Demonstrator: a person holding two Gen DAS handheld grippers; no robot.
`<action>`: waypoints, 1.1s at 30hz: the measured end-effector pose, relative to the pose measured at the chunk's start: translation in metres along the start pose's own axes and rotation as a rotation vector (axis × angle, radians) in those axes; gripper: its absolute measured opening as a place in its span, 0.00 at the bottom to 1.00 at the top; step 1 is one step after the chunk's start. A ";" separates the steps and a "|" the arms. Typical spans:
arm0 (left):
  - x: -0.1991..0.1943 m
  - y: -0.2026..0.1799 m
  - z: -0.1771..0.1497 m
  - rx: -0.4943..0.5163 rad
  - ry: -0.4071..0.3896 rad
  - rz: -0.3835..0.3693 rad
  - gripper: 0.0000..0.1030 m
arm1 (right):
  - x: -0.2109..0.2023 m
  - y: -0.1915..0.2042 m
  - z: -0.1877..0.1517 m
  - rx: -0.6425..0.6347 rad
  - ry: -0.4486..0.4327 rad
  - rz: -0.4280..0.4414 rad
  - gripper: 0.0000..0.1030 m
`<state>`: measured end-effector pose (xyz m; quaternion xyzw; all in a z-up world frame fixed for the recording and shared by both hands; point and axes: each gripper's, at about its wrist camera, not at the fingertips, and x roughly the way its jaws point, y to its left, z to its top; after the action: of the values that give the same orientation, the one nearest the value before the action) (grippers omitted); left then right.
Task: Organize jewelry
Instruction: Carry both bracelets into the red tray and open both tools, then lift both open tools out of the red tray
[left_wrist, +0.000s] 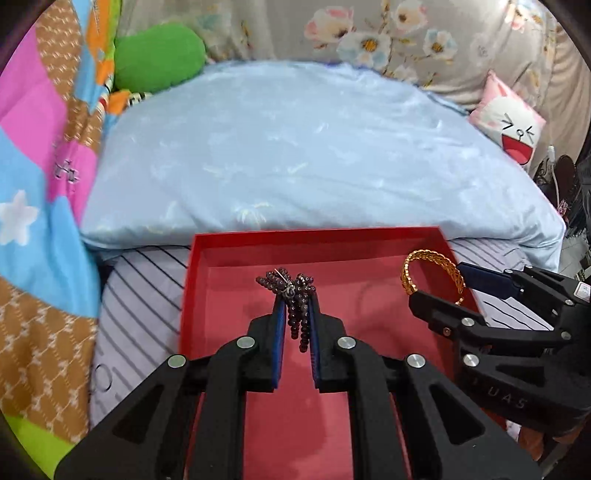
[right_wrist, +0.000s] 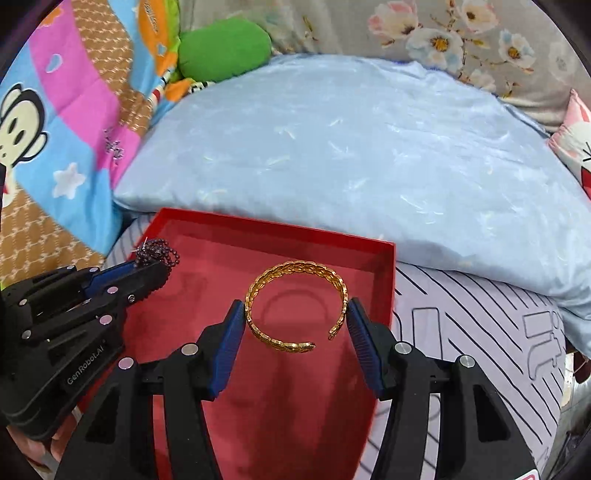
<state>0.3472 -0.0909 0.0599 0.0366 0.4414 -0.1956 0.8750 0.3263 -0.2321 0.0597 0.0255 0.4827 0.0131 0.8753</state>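
A red tray (left_wrist: 192, 280) lies on the striped bedsheet, also in the right wrist view (right_wrist: 384, 295). My left gripper (left_wrist: 295, 306) is shut on a dark purple bead bracelet (left_wrist: 295, 295) and holds it above the tray; its beads bunch at the fingertips and hang between the pads. In the right wrist view the left gripper (right_wrist: 147, 269) carries the bead bracelet (right_wrist: 155, 251) over the tray's left rim. My right gripper (right_wrist: 295, 321) holds a gold open cuff bangle (right_wrist: 295, 306) between its blue pads above the tray. The right gripper (left_wrist: 439, 280) and bangle (left_wrist: 432, 273) show at the tray's right side.
A large light-blue pillow (left_wrist: 295, 147) lies right behind the tray. A colourful cartoon blanket (left_wrist: 37, 184) is at the left, with a green plush (left_wrist: 159, 59) behind. A floral sheet (left_wrist: 406, 37) and a pink cat cushion (left_wrist: 509, 125) are at the back right.
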 end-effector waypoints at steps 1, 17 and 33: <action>0.006 0.001 0.002 -0.002 0.007 0.009 0.11 | 0.007 -0.001 0.003 0.002 0.009 -0.006 0.53; -0.022 0.008 0.014 -0.021 -0.066 0.074 0.53 | -0.032 -0.007 0.001 0.001 -0.086 -0.010 0.66; -0.145 -0.016 -0.109 -0.015 -0.129 0.133 0.61 | -0.158 0.005 -0.136 0.029 -0.203 -0.030 0.70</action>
<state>0.1817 -0.0346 0.1096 0.0463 0.3822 -0.1357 0.9129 0.1272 -0.2301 0.1208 0.0323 0.3918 -0.0095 0.9194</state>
